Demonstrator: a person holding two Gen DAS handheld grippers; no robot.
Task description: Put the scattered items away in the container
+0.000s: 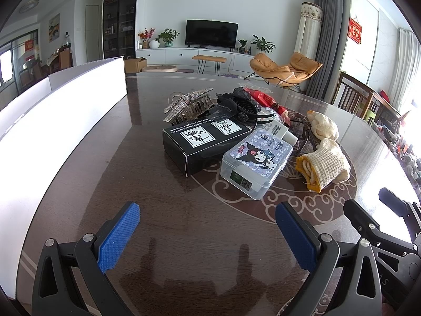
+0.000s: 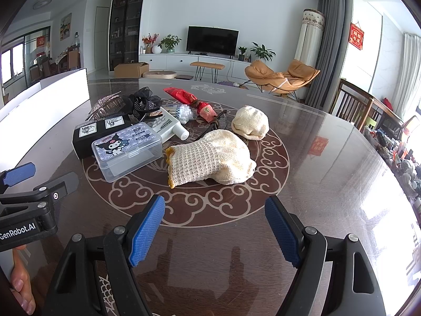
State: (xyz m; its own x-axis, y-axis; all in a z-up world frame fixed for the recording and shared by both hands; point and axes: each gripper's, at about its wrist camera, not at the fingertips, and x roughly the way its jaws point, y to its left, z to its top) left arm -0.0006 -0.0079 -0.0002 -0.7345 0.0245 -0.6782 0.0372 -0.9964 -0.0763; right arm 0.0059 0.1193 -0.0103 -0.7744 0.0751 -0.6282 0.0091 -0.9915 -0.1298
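A heap of small items lies mid-table: a black box (image 1: 202,138) (image 2: 94,131), a clear case with a cartoon sticker (image 1: 256,162) (image 2: 126,150), a rhinestone star clip (image 1: 184,102), a black bow claw (image 1: 236,102), a white tube (image 2: 171,126), a red packet (image 2: 184,96) and two cream knitted cloths (image 2: 210,160) (image 2: 251,122). The white container (image 1: 65,100) (image 2: 52,92) stands along the left. My left gripper (image 1: 208,208) is open and empty, short of the black box. My right gripper (image 2: 215,201) is open and empty, just before the nearer cloth.
The round dark table (image 2: 315,184) has bare glossy surface at the right and near the front edge. Wooden chairs (image 2: 352,105) stand at its right rim. A hand (image 2: 21,284) holds the left tool at the lower left of the right wrist view.
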